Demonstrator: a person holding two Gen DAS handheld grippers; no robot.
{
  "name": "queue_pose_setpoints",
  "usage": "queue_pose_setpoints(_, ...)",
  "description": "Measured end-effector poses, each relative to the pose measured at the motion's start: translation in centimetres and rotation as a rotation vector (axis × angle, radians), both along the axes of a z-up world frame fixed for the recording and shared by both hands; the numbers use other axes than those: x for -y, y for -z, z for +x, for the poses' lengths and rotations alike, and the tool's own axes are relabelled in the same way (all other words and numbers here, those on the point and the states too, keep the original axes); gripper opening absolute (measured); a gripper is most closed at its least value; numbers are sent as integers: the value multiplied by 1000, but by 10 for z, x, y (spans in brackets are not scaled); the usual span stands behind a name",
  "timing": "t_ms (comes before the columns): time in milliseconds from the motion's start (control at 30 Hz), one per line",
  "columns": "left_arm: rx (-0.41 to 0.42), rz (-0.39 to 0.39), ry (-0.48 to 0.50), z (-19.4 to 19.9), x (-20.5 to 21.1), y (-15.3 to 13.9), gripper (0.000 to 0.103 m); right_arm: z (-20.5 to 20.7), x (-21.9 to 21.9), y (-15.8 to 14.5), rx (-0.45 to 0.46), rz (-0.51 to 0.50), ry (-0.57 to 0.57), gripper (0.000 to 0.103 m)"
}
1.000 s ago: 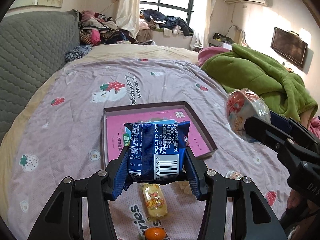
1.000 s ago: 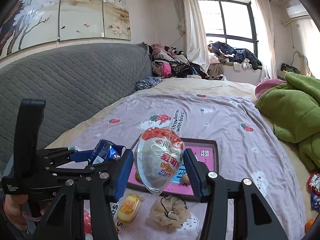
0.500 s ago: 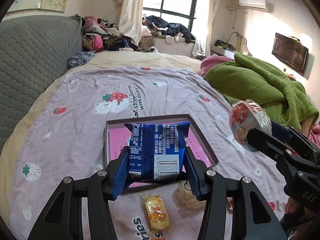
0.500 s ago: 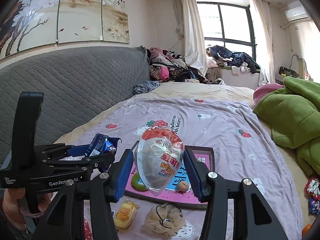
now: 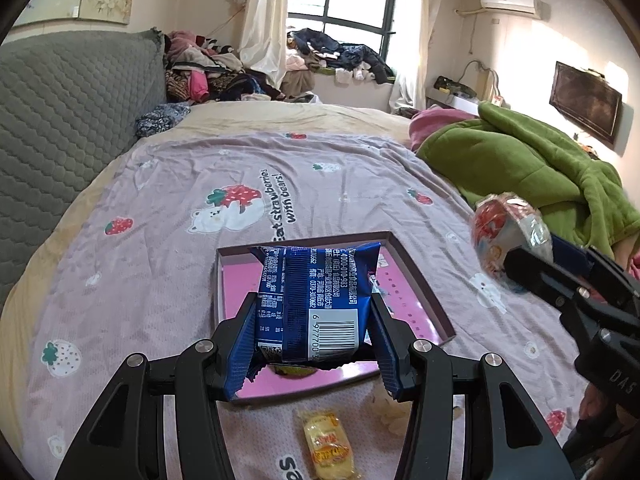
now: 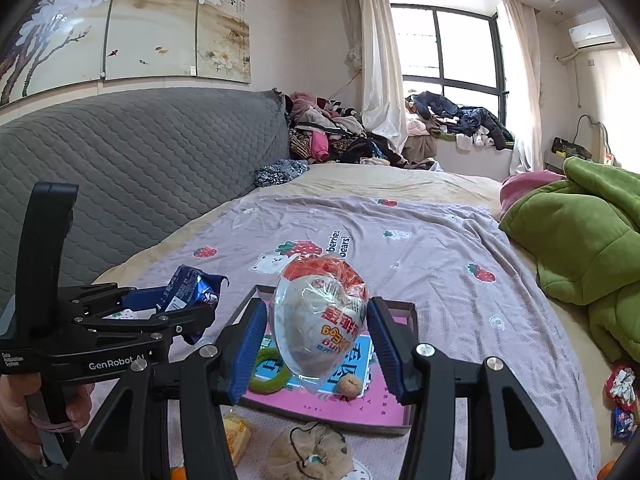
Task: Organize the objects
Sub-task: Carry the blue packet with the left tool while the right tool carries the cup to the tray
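bright daylight from the window (image 6: 448, 52), glare there, fisheye-bent edges

A blue snack packet (image 5: 314, 300), barcode side up, and a clear-wrapped surprise egg (image 6: 320, 320) with a red top are held above the shallow pink tray (image 5: 420, 292) lying mid-bed, containing a green ring (image 6: 270, 374) and a small nut (image 6: 351, 382).

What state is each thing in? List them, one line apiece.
left gripper: shut on the blue snack packet.
blue snack packet: held above the tray.
right gripper: shut on the wrapped egg toy.
wrapped egg toy: held above the tray.
pink tray: flat on the bed, open-topped.
green ring: lying in the tray.
yellow candy: lying on the bedspread.
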State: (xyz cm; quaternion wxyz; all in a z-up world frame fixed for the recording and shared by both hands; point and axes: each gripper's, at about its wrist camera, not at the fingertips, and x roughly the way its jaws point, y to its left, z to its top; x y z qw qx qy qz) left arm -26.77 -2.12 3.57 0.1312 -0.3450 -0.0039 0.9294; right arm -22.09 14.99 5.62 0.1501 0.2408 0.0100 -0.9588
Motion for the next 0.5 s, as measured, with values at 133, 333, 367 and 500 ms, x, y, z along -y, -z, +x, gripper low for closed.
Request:
queue_pose_setpoints(133,-6,-7,-5,-8,-1,4,54,-11,-4,2,4,-3,11,52)
queue_pose_setpoints(333,-12,-9,-10,-21,1,10,54,-22,-4,9,8,8,16,52)
queue_pose_setpoints(367,-12,-7,-14,-23,2,11,54,-24,-5,10,9,10,17,52)
queue_pose_setpoints(500,-11,-8,-19,-29,2,15,54,-33,-8,17,17,15,26,52)
